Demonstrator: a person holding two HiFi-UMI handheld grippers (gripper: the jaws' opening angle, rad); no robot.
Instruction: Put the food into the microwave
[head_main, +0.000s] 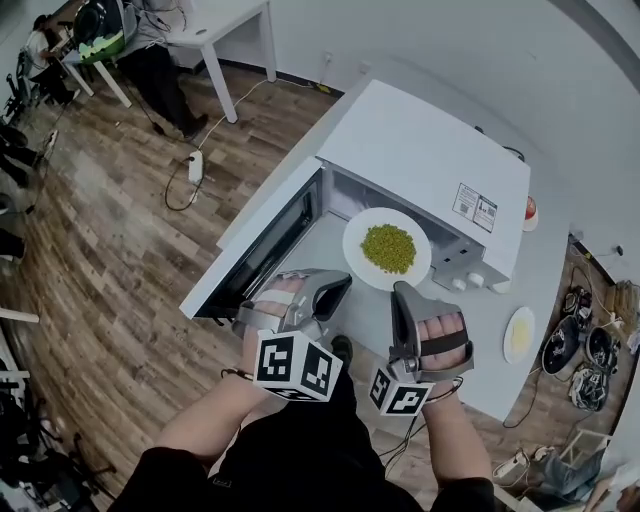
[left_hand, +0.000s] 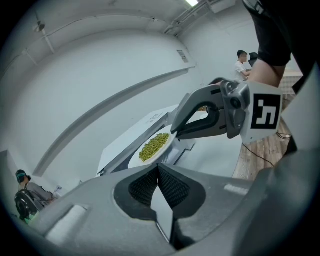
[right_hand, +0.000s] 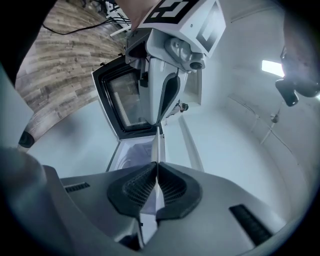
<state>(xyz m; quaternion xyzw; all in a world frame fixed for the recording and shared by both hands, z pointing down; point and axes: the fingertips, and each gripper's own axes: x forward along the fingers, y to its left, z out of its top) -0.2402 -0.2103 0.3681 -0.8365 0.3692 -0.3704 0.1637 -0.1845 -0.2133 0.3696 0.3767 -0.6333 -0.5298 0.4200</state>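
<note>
The right tongs (right_hand: 156, 186) are closed on the near rim of a white plate (head_main: 354, 240), which that gripper's view shows edge-on as a thin white line running away from the jaws. The left tongs (left_hand: 159, 186) are closed too, with nothing between them, and sit just beside the right ones on the door side, apart from the plate. The plate carries a heap of green peas (head_main: 388, 248) and hangs roughly level at the mouth of the white microwave (head_main: 425, 150), whose door (head_main: 262, 245) stands open to the left. From the right tongs the cavity lies straight ahead, past the plate's far rim, so I judge the coming move to be a level push forward by the right hand alone, with the left kept clear of the door on the desk (head_main: 545, 290)
</note>
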